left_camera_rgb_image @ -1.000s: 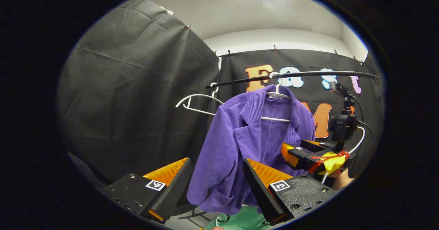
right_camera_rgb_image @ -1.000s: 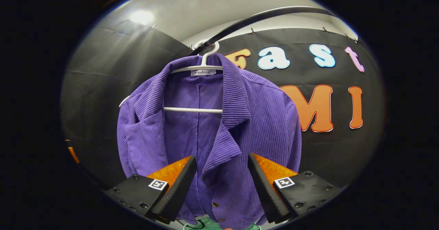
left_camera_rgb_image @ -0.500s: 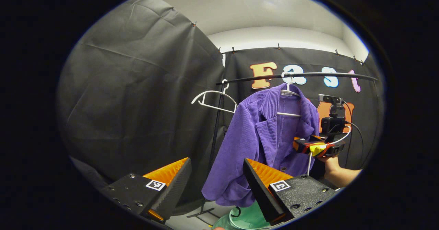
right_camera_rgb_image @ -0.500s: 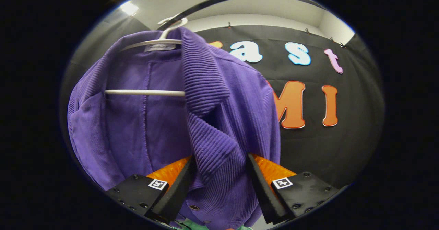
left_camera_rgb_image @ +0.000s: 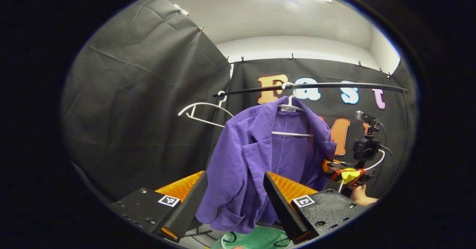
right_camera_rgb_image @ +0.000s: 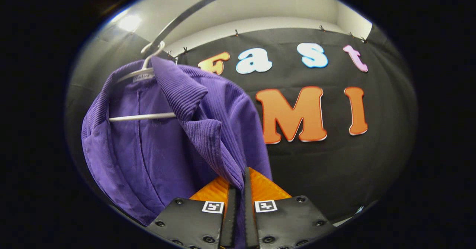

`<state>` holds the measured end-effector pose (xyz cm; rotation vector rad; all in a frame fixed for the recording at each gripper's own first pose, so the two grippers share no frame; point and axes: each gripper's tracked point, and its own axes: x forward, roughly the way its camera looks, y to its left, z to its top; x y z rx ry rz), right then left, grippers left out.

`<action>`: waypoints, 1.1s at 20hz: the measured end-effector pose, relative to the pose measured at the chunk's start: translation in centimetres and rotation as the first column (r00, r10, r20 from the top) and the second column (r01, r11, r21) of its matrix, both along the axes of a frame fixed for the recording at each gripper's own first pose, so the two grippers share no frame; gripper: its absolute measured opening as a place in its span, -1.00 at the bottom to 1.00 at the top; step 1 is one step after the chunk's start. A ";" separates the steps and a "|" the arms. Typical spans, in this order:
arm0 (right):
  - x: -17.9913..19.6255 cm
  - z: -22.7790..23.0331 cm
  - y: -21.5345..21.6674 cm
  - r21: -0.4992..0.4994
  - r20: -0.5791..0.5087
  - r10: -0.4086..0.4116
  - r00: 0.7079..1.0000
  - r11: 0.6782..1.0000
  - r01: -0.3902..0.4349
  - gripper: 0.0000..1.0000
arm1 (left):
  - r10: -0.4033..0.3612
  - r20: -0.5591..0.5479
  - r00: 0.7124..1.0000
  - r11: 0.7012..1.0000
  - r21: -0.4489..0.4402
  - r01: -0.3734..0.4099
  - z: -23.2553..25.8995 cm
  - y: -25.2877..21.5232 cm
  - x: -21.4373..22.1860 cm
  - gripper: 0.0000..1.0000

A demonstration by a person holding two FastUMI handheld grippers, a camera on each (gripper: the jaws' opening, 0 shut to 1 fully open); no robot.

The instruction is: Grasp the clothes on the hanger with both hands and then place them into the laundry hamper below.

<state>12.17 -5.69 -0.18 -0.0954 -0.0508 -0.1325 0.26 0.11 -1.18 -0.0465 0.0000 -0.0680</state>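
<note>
While jacket (right_camera_rgb_image: 156, 156) lapel is pinched by right gripper (right_camera_rgb_image: 238, 193) | left gripper (left_camera_rgb_image: 230, 193) jaws wide, empty | risk: hanger (left_camera_rgb_image: 292, 107) dragged off rail if pulled one-sided.

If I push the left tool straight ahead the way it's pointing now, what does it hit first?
Most likely the purple jacket: its hanging front panel and sleeve sit right in the gap between the left tool's open fingers, still on the white hanger. Depth is hard to judge, but nothing appears closer.
</note>
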 end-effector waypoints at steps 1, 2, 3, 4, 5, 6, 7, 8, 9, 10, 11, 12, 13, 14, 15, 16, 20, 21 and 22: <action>-0.8 0.6 0.5 -0.006 0.012 0.036 0.999 0.999 -0.036 -0.63 | -0.009 -0.009 1.000 1.000 -0.006 0.009 -0.6 -1.3 0.7 0.83; -1.8 1.2 0.6 0.005 0.028 0.071 0.997 0.997 -0.071 -0.57 | -0.024 -0.019 1.000 1.000 -0.019 0.024 -1.2 -2.8 1.4 0.83; -2.4 1.6 1.1 0.013 0.034 0.114 0.993 0.993 -0.114 -0.84 | -0.040 -0.030 0.999 0.999 -0.032 0.039 -1.9 -4.3 2.2 0.91; -3.0 1.8 1.5 0.025 0.038 0.153 0.987 0.988 -0.154 -0.84 | -0.047 -0.041 0.998 0.998 -0.037 0.045 -2.6 -5.6 3.5 0.91; -3.4 2.0 1.5 0.036 0.038 0.182 0.982 0.982 -0.184 -0.84 | -0.039 -0.050 0.998 0.999 -0.036 0.037 -3.2 -6.5 4.6 0.84; -3.7 2.2 1.6 0.043 0.038 0.207 0.978 0.977 -0.209 -0.84 | -0.021 -0.063 0.998 0.999 -0.037 0.019 -3.9 -7.1 6.0 0.91; -4.2 2.4 1.7 0.052 0.037 0.234 0.972 0.970 -0.236 -0.84 | 0.007 -0.085 0.996 0.999 -0.038 -0.010 -4.7 -7.4 7.2 0.91; -4.6 2.5 1.8 0.064 0.040 0.258 0.965 0.963 -0.260 -0.84 | 0.036 -0.106 0.994 0.999 -0.037 -0.040 -5.5 -7.5 8.4 0.91; -4.8 2.6 1.8 0.078 0.044 0.270 0.962 0.959 -0.273 -0.84 | 0.067 -0.111 0.992 0.997 -0.031 -0.071 -5.9 -7.6 9.4 0.83; -4.9 2.6 1.7 0.086 0.047 0.273 0.961 0.957 -0.276 -0.84 | 0.104 -0.101 0.989 0.994 -0.011 -0.106 -6.1 -7.3 10.4 0.83; -5.0 2.7 1.5 0.081 0.049 0.270 0.961 0.958 -0.274 -0.84 | 0.166 -0.081 0.983 0.986 0.030 -0.164 -6.0 -6.4 11.2 0.92; -4.9 2.8 1.3 0.067 0.052 0.259 0.964 0.963 -0.262 -0.84 | 0.235 -0.041 0.971 0.970 0.075 -0.232 -5.6 -5.2 11.6 0.91; -5.0 2.9 1.1 0.049 0.053 0.242 0.969 0.968 -0.245 -0.84 | 0.274 0.001 0.962 0.957 0.101 -0.273 -5.0 -4.5 12.0 0.92; -5.0 2.9 1.1 0.036 0.054 0.227 0.972 0.973 -0.229 -0.84 | 0.293 0.035 0.956 0.948 0.117 -0.295 -4.8 -4.0 12.3 0.82; -5.1 3.0 1.2 0.028 0.052 0.218 0.975 0.975 -0.219 -0.84 | 0.302 0.052 0.952 0.943 0.132 -0.306 -5.2 -3.8 12.8 0.91; -5.2 2.8 1.4 0.023 0.046 0.212 0.976 0.977 -0.213 -0.79 | 0.302 0.064 0.951 0.939 0.153 -0.309 -5.6 -3.6 12.7 0.83; -5.8 3.1 1.8 -0.019 0.057 0.172 0.984 0.985 -0.171 -0.84 | 0.271 0.093 0.958 0.918 0.274 -0.286 -6.4 -2.9 12.8 0.84; -5.8 3.1 2.0 -0.029 0.055 0.161 0.985 0.987 -0.159 -0.84 | 0.240 0.084 0.967 0.927 0.278 -0.254 -6.4 -3.1 12.6 0.84; -5.9 3.0 2.1 -0.039 0.057 0.151 0.987 0.988 -0.149 -0.81 | 0.204 0.085 0.975 0.938 0.270 -0.219 -5.9 -2.8 13.1 0.86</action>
